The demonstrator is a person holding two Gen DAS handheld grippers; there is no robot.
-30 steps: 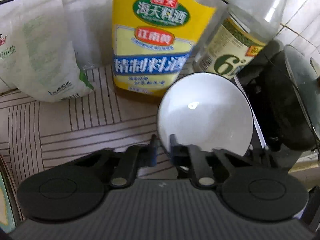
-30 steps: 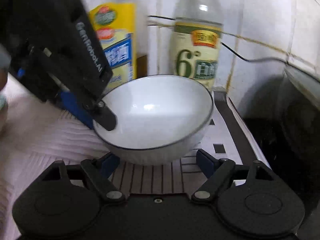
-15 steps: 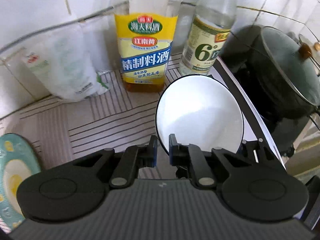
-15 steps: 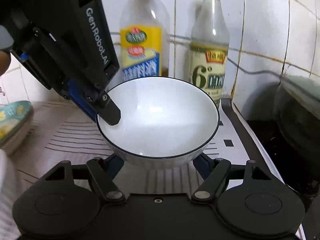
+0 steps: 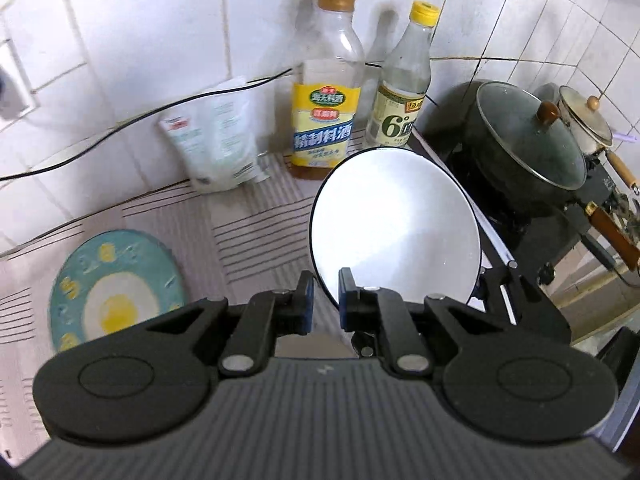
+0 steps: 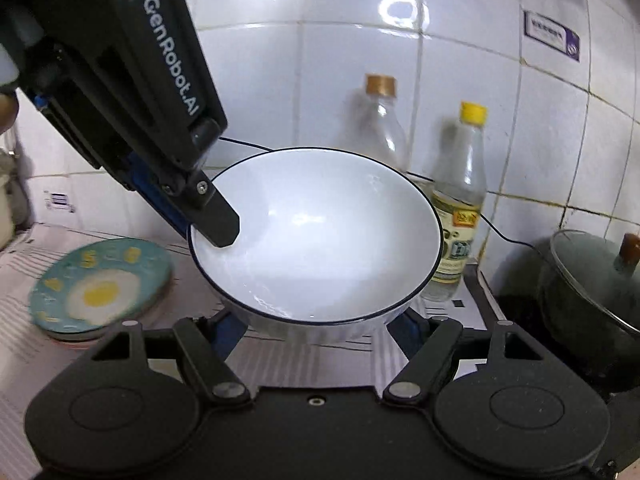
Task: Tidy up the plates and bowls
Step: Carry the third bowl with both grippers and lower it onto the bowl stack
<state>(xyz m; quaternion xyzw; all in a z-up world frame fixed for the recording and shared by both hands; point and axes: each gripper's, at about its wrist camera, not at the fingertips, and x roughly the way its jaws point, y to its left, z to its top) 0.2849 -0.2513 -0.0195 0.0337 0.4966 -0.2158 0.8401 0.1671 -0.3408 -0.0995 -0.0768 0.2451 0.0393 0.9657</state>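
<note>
One white bowl [image 6: 320,236] with a thin dark rim is held up above the striped surface [image 5: 248,224], at the centre of the right wrist view and centre right of the left wrist view. Its opening faces upward and tilts a little toward the right wrist camera; being round, it has no long axis. Its underside is hidden in both views. The left claw [image 5: 323,300] is pressed together on the bowl's near-left rim, one finger inside the bowl and one outside. The right claw [image 6: 316,332] stands spread, its two blue pads on either side of the bowl's lower body; whether they press on it cannot be told, because the bowl covers the fingertips. One teal plate [image 5: 116,288] with a fried-egg pattern lies flat on the surface at lower left; the claw body cuts off its lower edge. Two bottles stand against the tiled wall: a yellow-labelled bottle [image 5: 326,120] and a yellow-capped bottle [image 5: 402,92], the bowl partly covering both in the right wrist view. One white pouch [image 5: 218,140] leans at the wall. Two lidded pots sit at right: a dark pot [image 5: 528,148] and a pale pot [image 5: 584,120], the latter partly hidden.
</note>
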